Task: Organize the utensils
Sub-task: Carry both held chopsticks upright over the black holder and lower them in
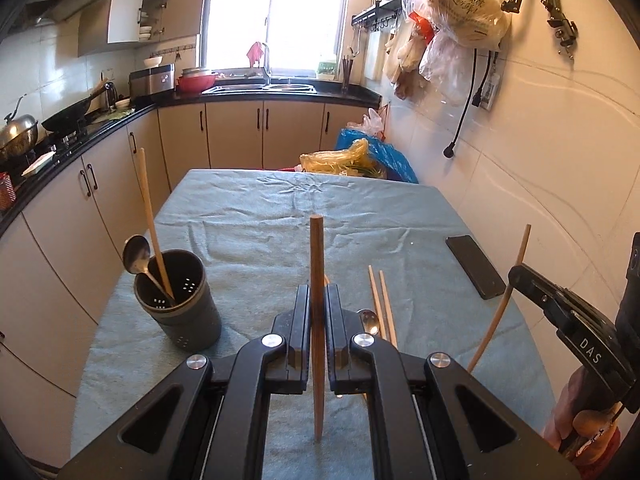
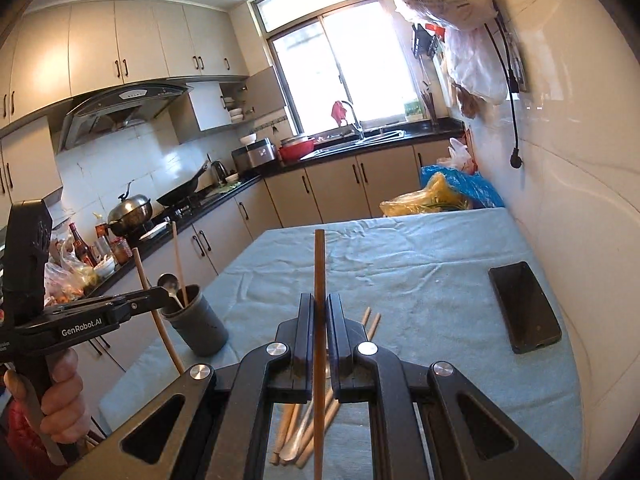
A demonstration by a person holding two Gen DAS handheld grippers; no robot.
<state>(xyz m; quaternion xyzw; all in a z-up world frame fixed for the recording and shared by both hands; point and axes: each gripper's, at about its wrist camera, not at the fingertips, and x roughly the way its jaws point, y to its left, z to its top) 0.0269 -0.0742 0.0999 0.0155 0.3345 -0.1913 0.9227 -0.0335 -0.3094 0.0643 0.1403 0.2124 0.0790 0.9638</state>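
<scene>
I see a bright window (image 1: 276,16) over the sink (image 1: 260,88), beige cabinets (image 1: 236,136) under a black worktop (image 1: 280,98), and white, perhaps tiled, walls (image 1: 540,152).

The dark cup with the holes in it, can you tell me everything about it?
The dark cup is a round grey utensil holder, plastic by its look, with small drain holes in its wall. It stands upright on the blue-green cloth near the table's left edge. Inside lean a metal spoon and one long wooden chopstick. No tongs touch it.
</scene>
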